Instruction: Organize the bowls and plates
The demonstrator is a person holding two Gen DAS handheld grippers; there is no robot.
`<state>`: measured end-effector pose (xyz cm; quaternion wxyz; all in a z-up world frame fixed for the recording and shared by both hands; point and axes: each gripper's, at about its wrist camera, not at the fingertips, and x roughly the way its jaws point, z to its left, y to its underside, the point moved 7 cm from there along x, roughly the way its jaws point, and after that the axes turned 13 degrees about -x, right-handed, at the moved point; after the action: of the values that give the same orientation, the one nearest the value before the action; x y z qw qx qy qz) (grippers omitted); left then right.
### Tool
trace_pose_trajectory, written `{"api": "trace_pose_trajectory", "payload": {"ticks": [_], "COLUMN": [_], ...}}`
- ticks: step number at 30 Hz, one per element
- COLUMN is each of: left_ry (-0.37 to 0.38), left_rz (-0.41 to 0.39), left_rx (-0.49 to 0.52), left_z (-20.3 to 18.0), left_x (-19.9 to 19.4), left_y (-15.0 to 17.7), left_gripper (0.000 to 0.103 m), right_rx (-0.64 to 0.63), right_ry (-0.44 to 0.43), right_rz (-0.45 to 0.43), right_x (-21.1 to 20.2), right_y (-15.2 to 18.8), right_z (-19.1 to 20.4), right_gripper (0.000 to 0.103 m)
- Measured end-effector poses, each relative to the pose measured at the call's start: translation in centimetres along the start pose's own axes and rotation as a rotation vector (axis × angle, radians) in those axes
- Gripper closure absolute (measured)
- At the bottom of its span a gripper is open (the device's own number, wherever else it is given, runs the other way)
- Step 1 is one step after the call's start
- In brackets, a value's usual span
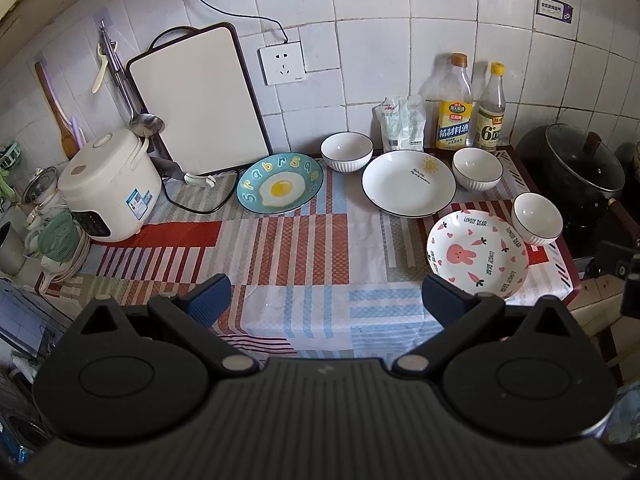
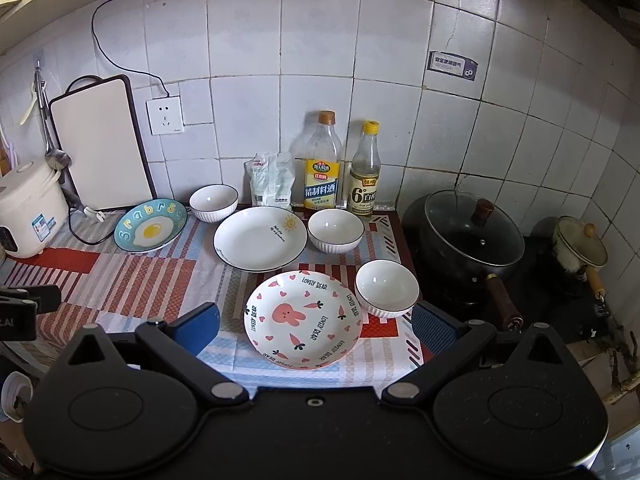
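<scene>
Three plates lie on the checked cloth: a teal fried-egg plate (image 1: 279,188) (image 2: 151,226) at back left, a white sun plate (image 1: 408,182) (image 2: 260,238) in the middle, and a pink rabbit plate (image 1: 477,255) (image 2: 303,319) at front right. Three white ribbed bowls stand apart: one at the back (image 1: 346,151) (image 2: 213,202), one right of the sun plate (image 1: 477,168) (image 2: 335,231), one beside the rabbit plate (image 1: 537,218) (image 2: 387,288). My left gripper (image 1: 326,300) is open and empty above the cloth's front. My right gripper (image 2: 316,330) is open, its jaws either side of the rabbit plate, above it.
A rice cooker (image 1: 106,186) and leaning cutting board (image 1: 200,100) stand at the left. Two bottles (image 1: 454,104) (image 1: 491,108) and a bag (image 1: 402,124) line the wall. A lidded black pot (image 2: 472,236) and small pot (image 2: 580,246) sit on the stove, right.
</scene>
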<state>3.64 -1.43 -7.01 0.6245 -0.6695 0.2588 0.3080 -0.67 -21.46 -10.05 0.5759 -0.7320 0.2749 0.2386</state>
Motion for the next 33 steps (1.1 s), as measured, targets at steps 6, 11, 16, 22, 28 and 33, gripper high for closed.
{"api": "trace_pose_trajectory", "payload": {"ticks": [6,11,16,22,28,33], "left_ry": [0.001,0.003,0.014,0.049,0.043,0.059], "left_rz": [0.001,0.004,0.010,0.032,0.053,0.070], "left_rx": [-0.003,0.001,0.001,0.039,0.080,0.093], "left_z": [0.2,0.4,-0.3,-2.6,-4.3,-5.1], "left_x": [0.0,0.0,0.7,2.7,4.4,6.2], "left_y": [0.0,0.1,0.3,0.1,-0.4,-0.6], "left_gripper": [0.000,0.000,0.000,0.000,0.000,0.000], "right_rx": [-0.006,-0.019,-0.044,-0.077,-0.129,-0.134], "right_ry": [0.000,-0.005,-0.021,-0.027,0.010,0.034], "right_rz": [0.002,0.003,-0.033,-0.093,-0.120,-0.110], "right_x": [0.1,0.4,0.2,1.4,2.5,3.3], "right_y": [-0.1,-0.1,-0.3,-0.6,-0.2,0.4], "right_z": [0.0,-0.1,-0.3,-1.1,-2.7,-4.1], "right_gripper": [0.000,0.000,0.000,0.000,0.000,0.000]}}
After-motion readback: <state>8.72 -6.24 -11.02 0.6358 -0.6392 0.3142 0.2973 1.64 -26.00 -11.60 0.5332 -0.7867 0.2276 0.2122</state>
